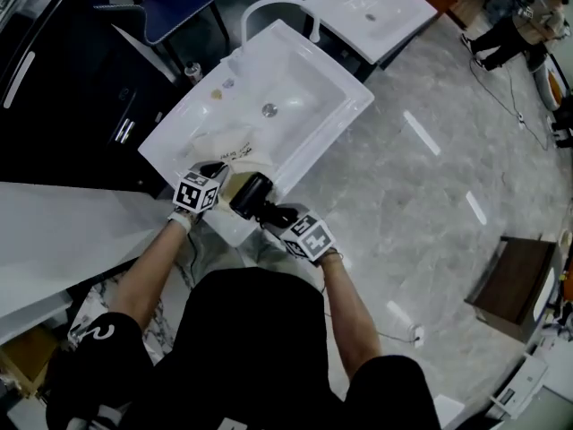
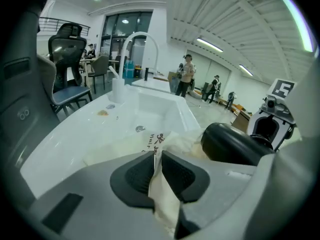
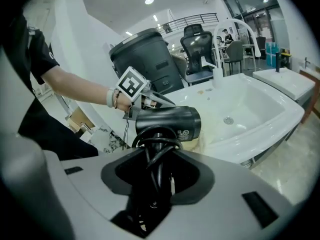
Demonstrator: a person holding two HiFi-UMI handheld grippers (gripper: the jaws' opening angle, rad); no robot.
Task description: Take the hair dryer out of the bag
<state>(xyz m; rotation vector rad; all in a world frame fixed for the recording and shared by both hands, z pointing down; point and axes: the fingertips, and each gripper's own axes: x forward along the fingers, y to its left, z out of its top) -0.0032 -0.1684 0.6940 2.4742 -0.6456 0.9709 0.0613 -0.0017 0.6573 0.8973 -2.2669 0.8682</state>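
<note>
The black hair dryer [image 1: 252, 194] hangs just above the front corner of the white sink [image 1: 333, 77]. My right gripper [image 3: 157, 176] is shut on its handle, which has the black cord wound round it; the barrel [image 3: 167, 121] points sideways. In the left gripper view, my left gripper [image 2: 156, 171] is shut on a fold of the cream cloth bag [image 2: 162, 194], and the dryer [image 2: 235, 144] sits just right of it, outside the cloth. The rest of the bag [image 1: 226, 146] lies slack in the basin. Both grippers are close together at the sink's near edge.
A curved white faucet [image 2: 141, 38] rises at the sink's far end. A second basin [image 1: 376, 7] stands beyond it. To the left are a black bin [image 3: 142, 59] and an office chair [image 2: 67, 69]. A brown cabinet [image 1: 517, 285] stands on the marble floor at the right. People stand far off.
</note>
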